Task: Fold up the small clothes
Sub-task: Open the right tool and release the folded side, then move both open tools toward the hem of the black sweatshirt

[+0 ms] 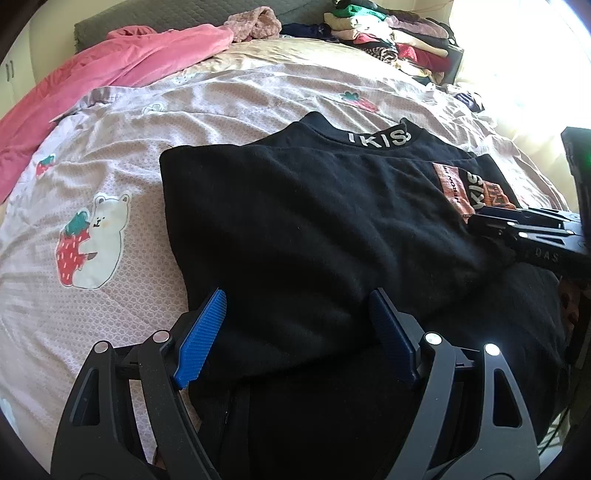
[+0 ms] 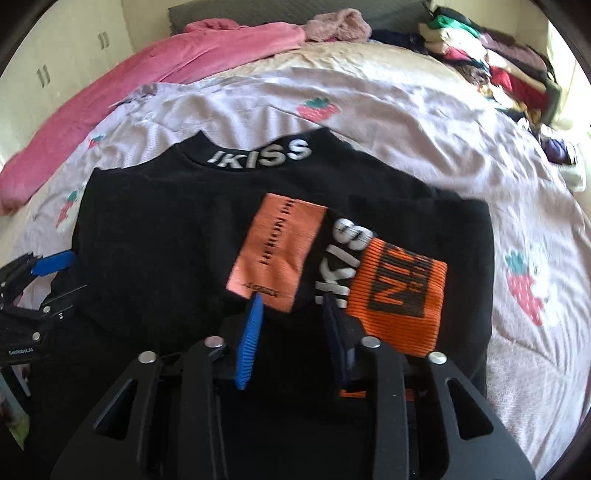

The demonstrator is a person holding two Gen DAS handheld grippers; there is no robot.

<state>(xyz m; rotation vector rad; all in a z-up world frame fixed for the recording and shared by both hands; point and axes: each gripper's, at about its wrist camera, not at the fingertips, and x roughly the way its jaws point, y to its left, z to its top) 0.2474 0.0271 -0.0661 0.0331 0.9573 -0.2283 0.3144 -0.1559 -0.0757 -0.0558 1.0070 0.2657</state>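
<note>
A black top [image 1: 314, 221] with white "IKISS" on its collar and orange patches lies flat on the bed, sides folded in; it also shows in the right wrist view [image 2: 177, 229]. My left gripper [image 1: 299, 295] is open, its blue pads apart over the top's near left edge, holding nothing. My right gripper [image 2: 293, 306] is open over the top's near edge, just below the orange patches [image 2: 280, 251]. The right gripper also shows in the left wrist view [image 1: 480, 221], resting at the top's right side. The left gripper shows in the right wrist view [image 2: 55, 273] at the top's left edge.
The bed cover [image 1: 221, 110] is pale pink with strawberry and bear prints. A pink blanket [image 1: 110, 59] lies at the far left. A pile of folded clothes [image 1: 399, 33] is stacked at the far right corner. White cupboards [image 2: 55, 62] stand beyond the bed.
</note>
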